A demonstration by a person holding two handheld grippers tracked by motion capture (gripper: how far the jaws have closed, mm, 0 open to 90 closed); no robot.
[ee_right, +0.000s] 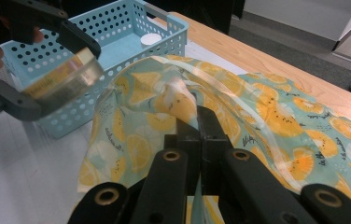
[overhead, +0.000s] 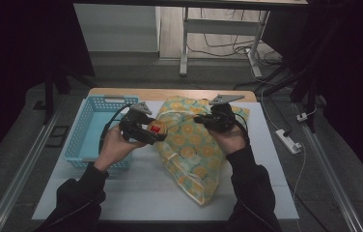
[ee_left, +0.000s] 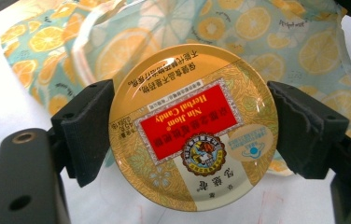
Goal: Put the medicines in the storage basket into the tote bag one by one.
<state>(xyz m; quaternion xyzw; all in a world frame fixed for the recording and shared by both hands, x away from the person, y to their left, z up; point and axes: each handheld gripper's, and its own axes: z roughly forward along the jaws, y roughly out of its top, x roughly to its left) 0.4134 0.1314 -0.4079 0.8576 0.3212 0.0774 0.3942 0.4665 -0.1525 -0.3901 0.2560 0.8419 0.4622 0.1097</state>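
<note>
A round gold candy tin (ee_left: 192, 126) with a red label sits between the black pads (ee_left: 89, 121) of my left gripper (ee_left: 190, 133), which is shut on its rim. From above, the tin (overhead: 156, 128) hangs just over the left edge of a cloth bag (overhead: 189, 145) printed with orange slices. My right gripper (overhead: 203, 120) is shut on the bag's upper rim (ee_right: 183, 100), and its two jaws meet on the fabric (ee_right: 199, 126). In the right gripper view the tin (ee_right: 64, 77) is to the left of the bag, in front of the basket.
A light blue perforated basket (overhead: 85, 130) stands at the left of the white table top (overhead: 136, 188); a small white round lid (ee_right: 151, 39) lies inside it. A wooden edge (overhead: 170, 93) runs along the far side. A power strip (overhead: 288, 141) lies on the floor to the right.
</note>
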